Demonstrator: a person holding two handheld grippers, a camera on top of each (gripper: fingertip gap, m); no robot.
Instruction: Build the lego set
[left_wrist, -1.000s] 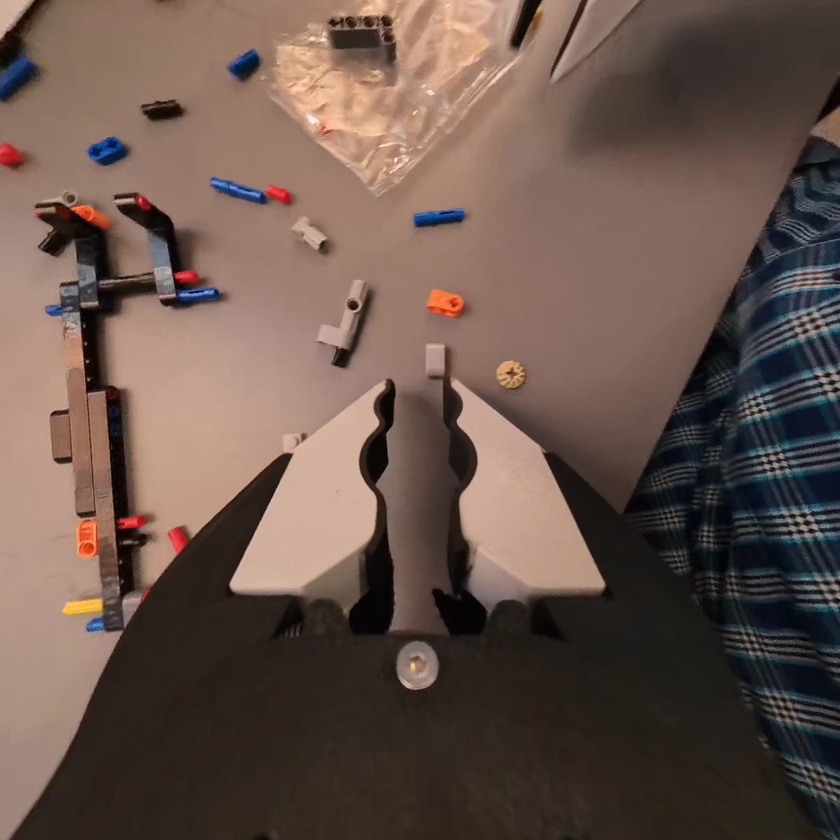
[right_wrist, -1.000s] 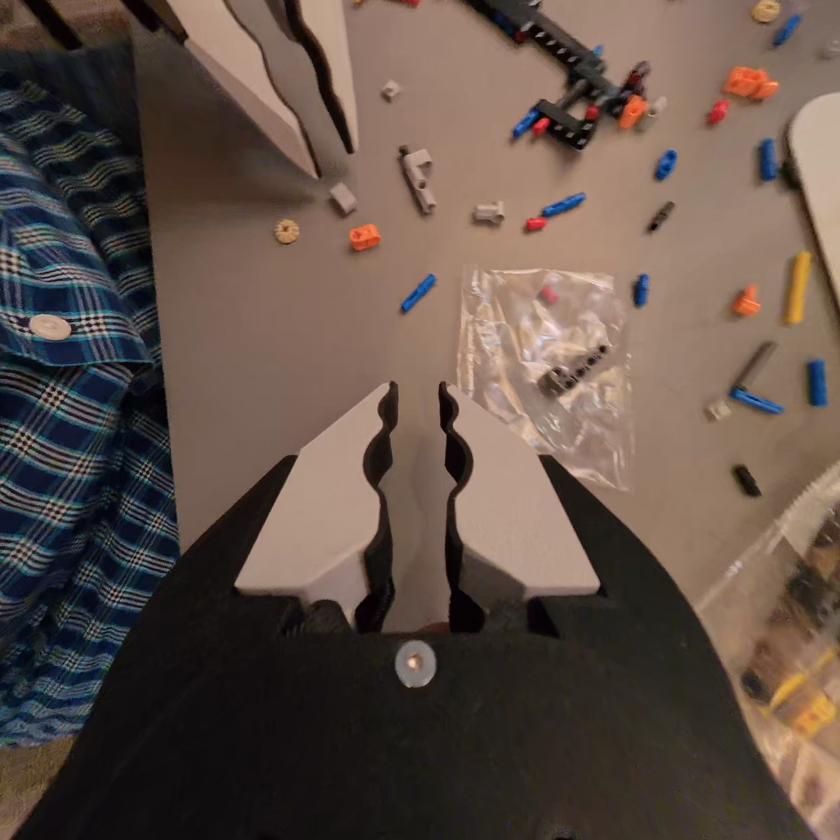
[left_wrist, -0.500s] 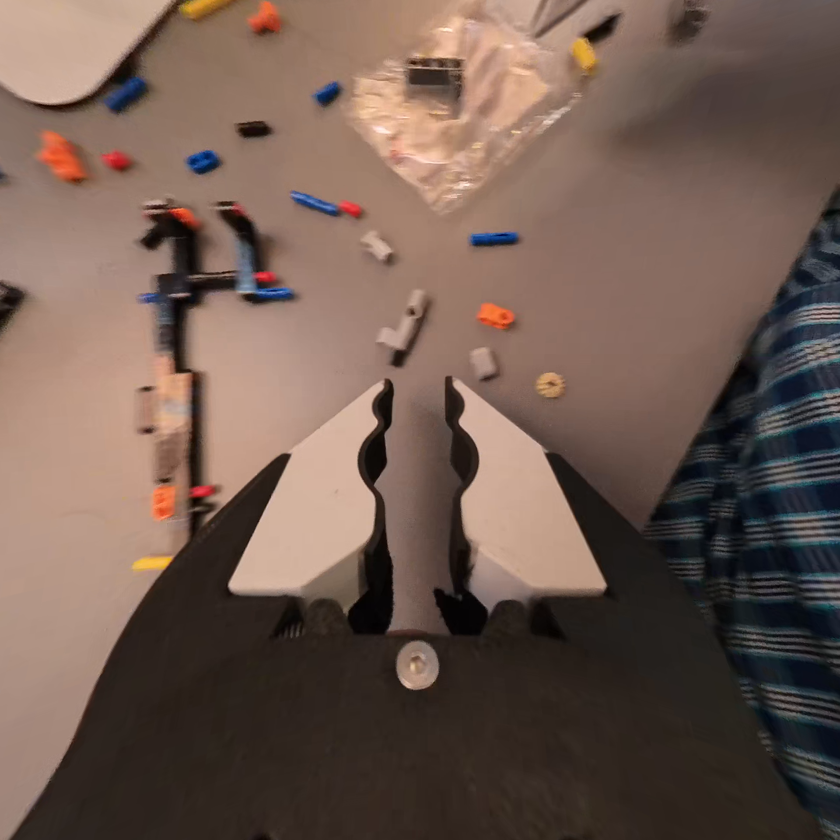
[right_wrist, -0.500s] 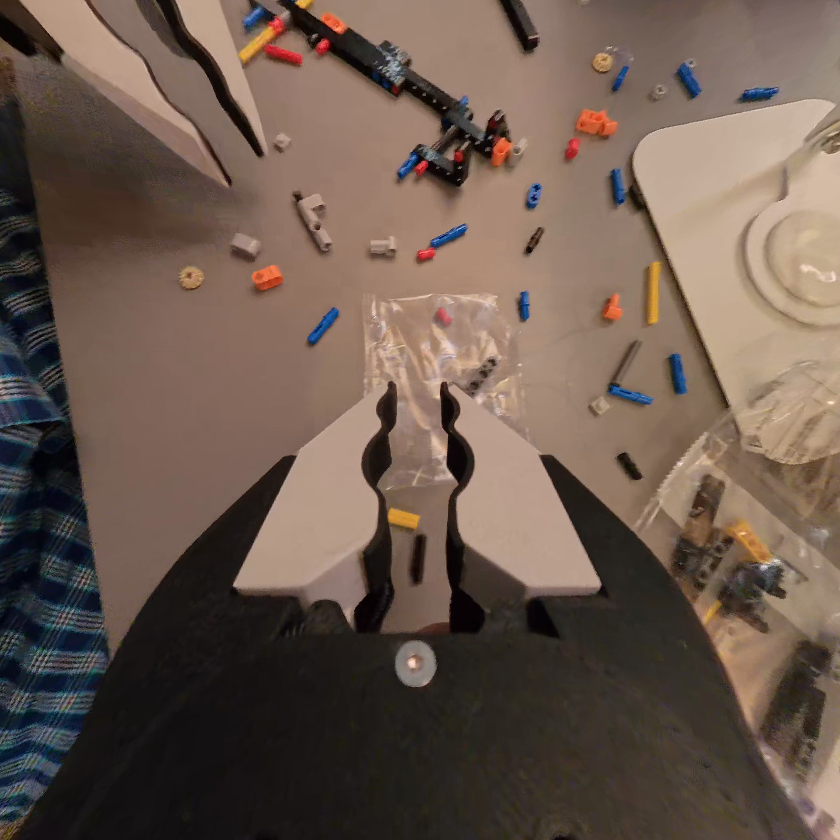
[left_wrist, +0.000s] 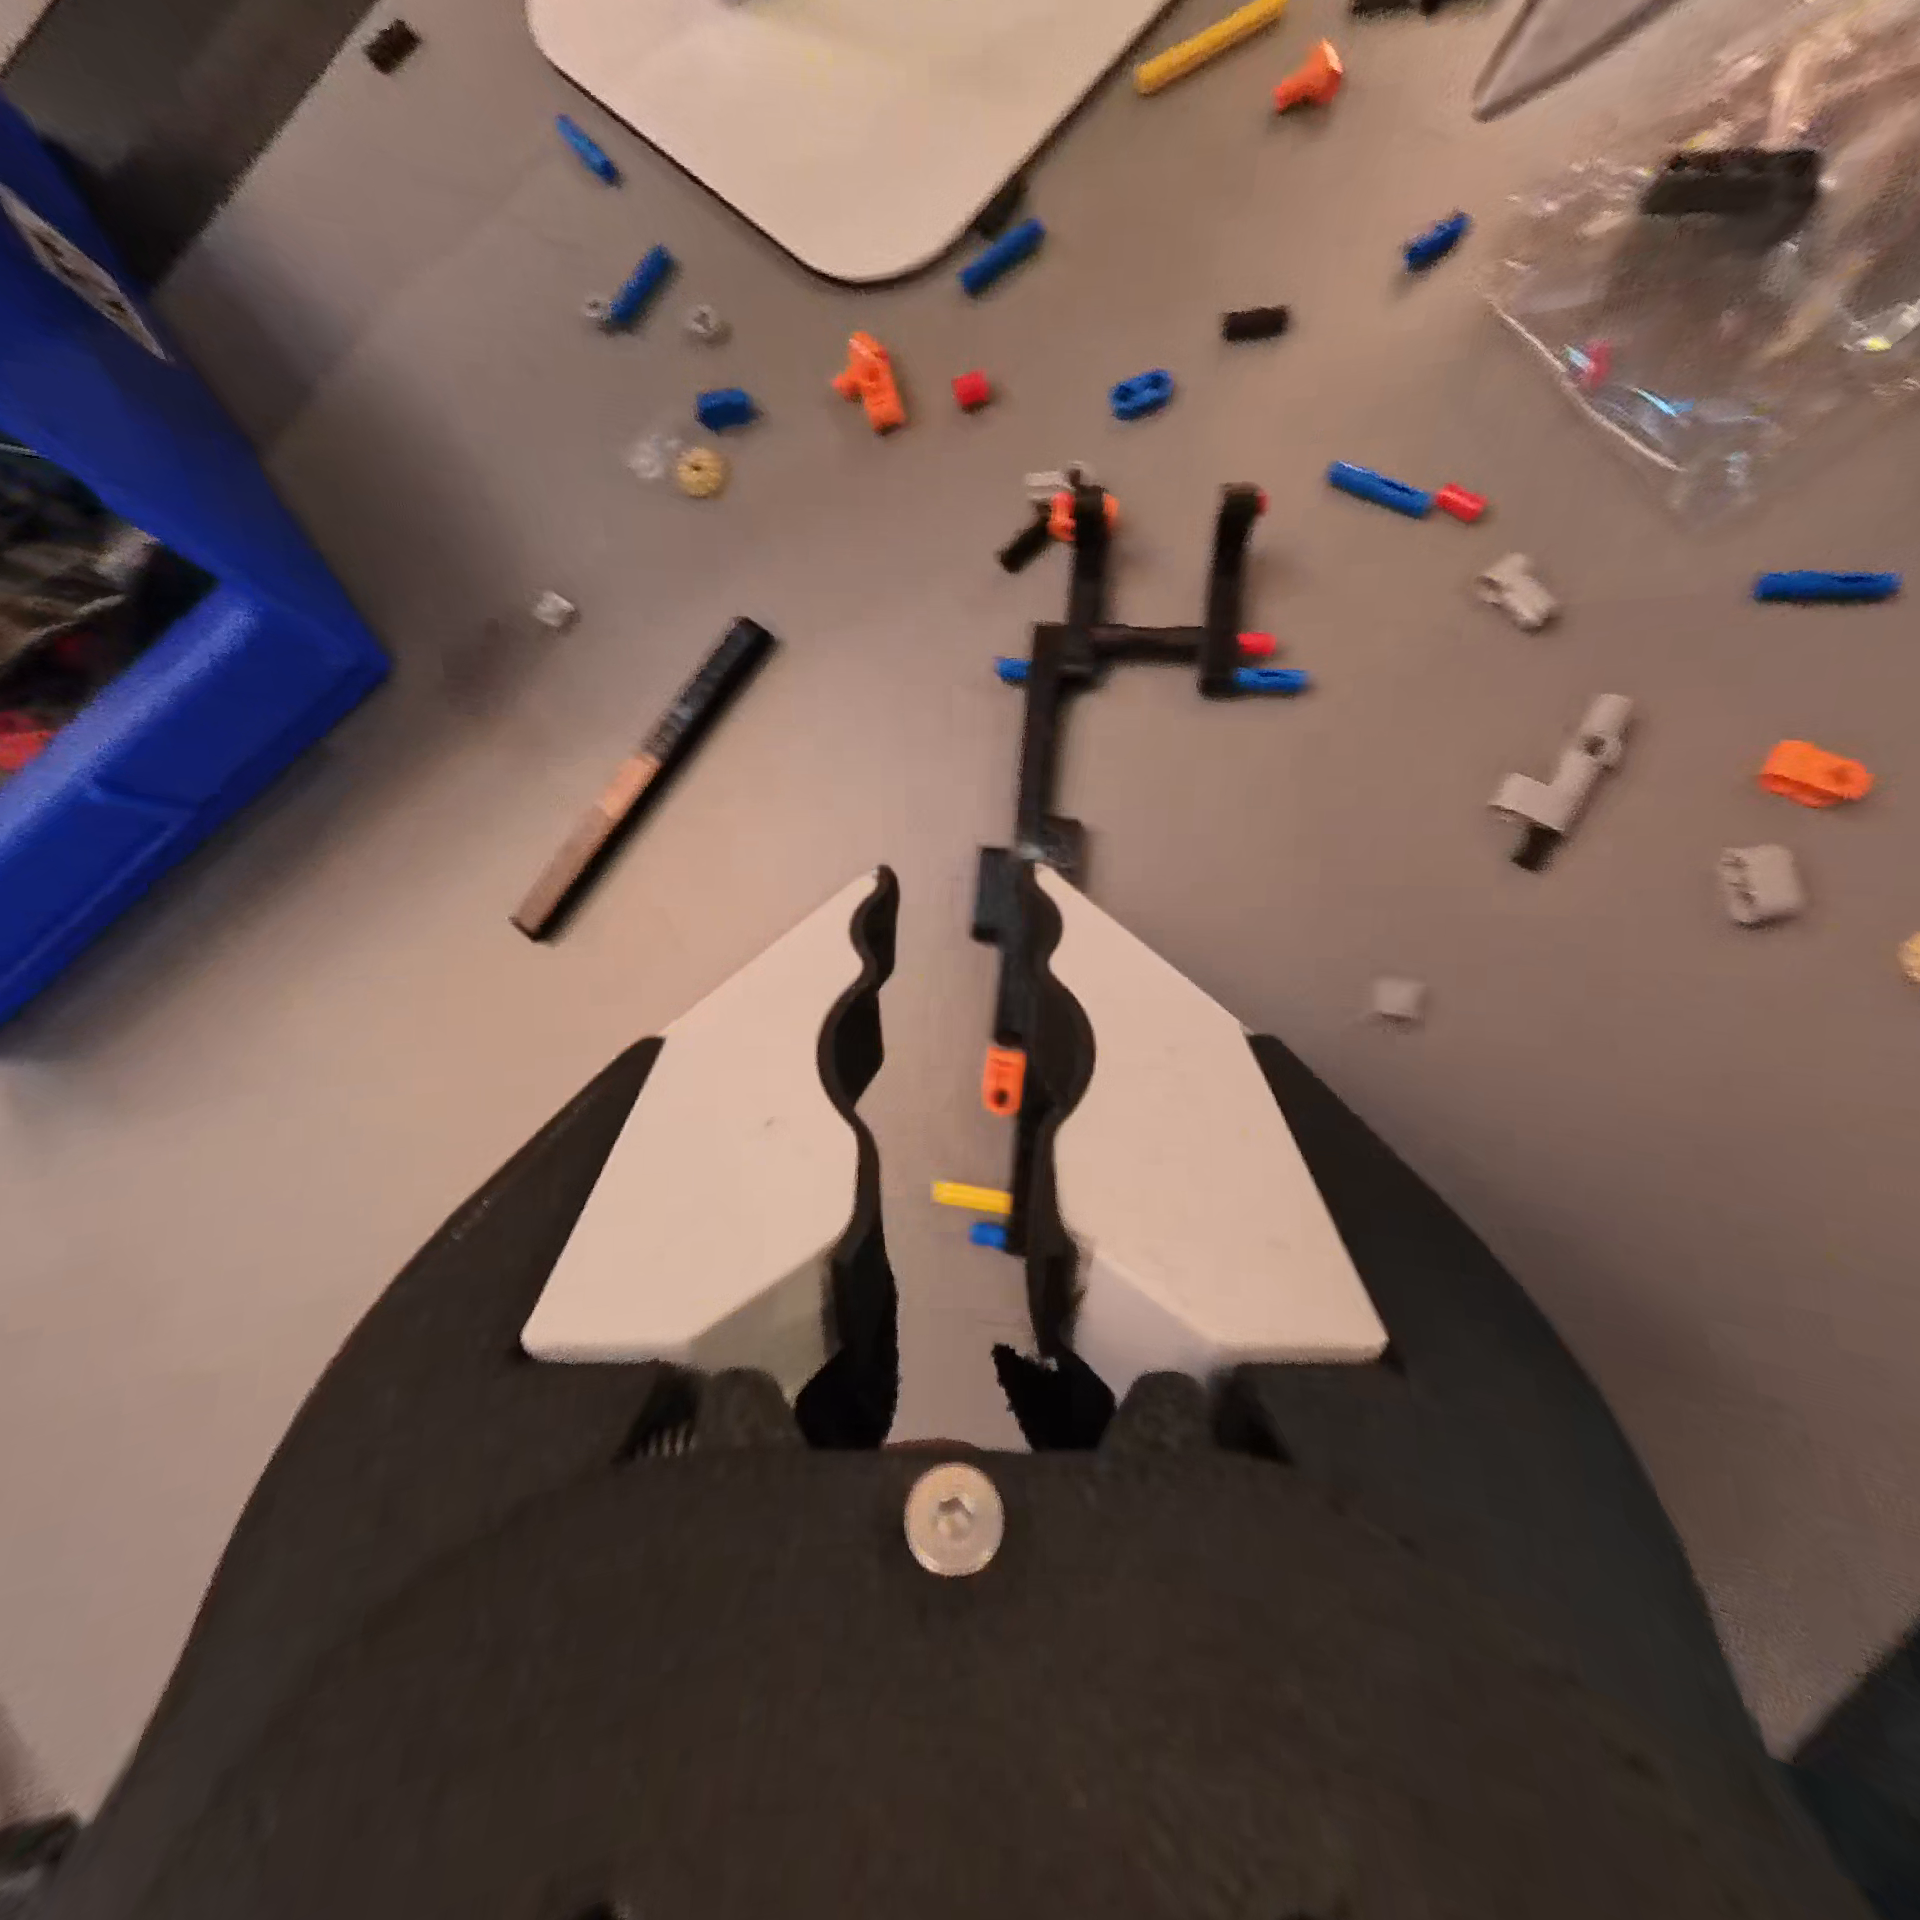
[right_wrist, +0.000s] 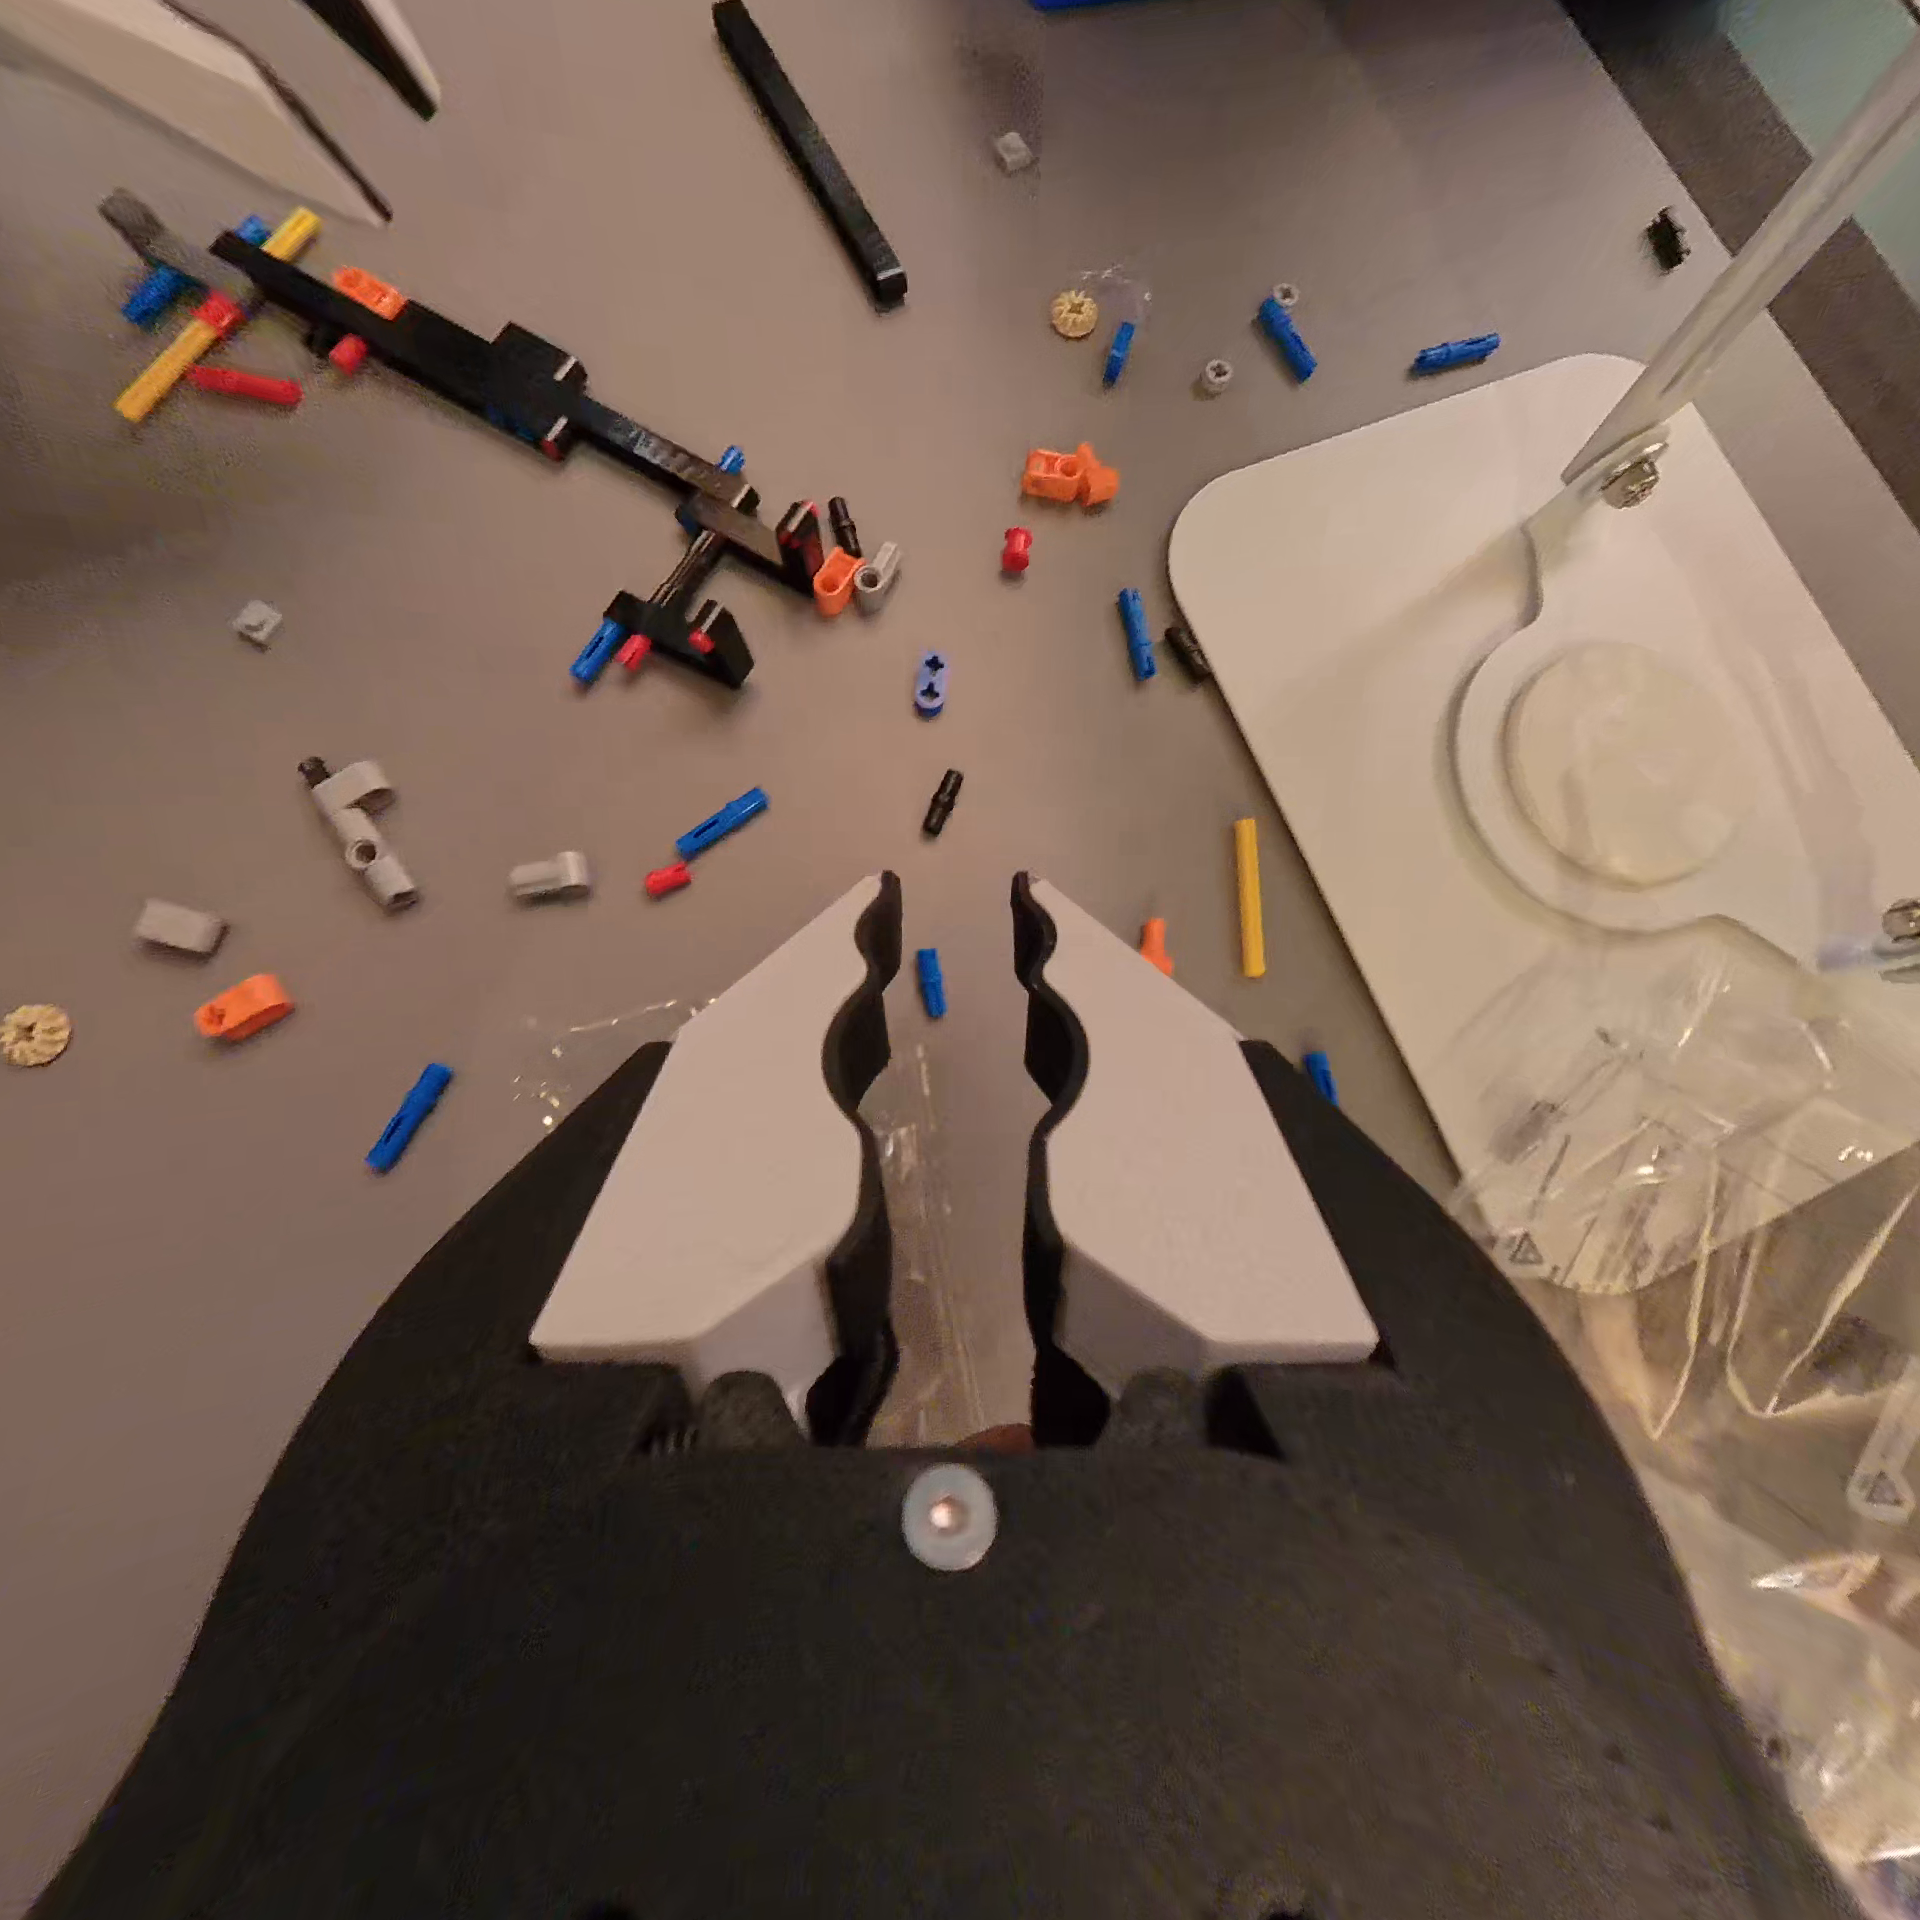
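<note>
A long black partly built lego assembly (left_wrist: 1049, 727) with orange, red, blue and yellow pins lies on the grey table (left_wrist: 312, 1143). In the left wrist view its near end runs under my open, empty left gripper (left_wrist: 956, 878), which hovers above it. The assembly also shows in the right wrist view (right_wrist: 520, 390) at the upper left, with the left gripper's fingers (right_wrist: 239, 94) above it. My right gripper (right_wrist: 951, 883) is open and empty above the table, over a small blue pin (right_wrist: 930, 982) and a black pin (right_wrist: 941, 802).
Loose blue, red, orange, grey and yellow pieces are scattered around. A long black beam (right_wrist: 810, 156) lies apart. A white board (right_wrist: 1507, 779) with clear plastic bags (right_wrist: 1714, 1351) is at the right. A blue bin (left_wrist: 125, 644) stands at the left. A clear bag (left_wrist: 1745, 270) holds a dark brick. The grippers' ends are close to 20 centimetres from one another. The small blue pin (right_wrist: 930, 982) is about 4 centimetres from my right fingertips. Look for it in the left wrist view (left_wrist: 1444, 235) too.
Both grippers have swept forward over the table. The left one moved left to hover over the black assembly. The right one moved past the clear bag toward the scattered pins. Both stay open.
</note>
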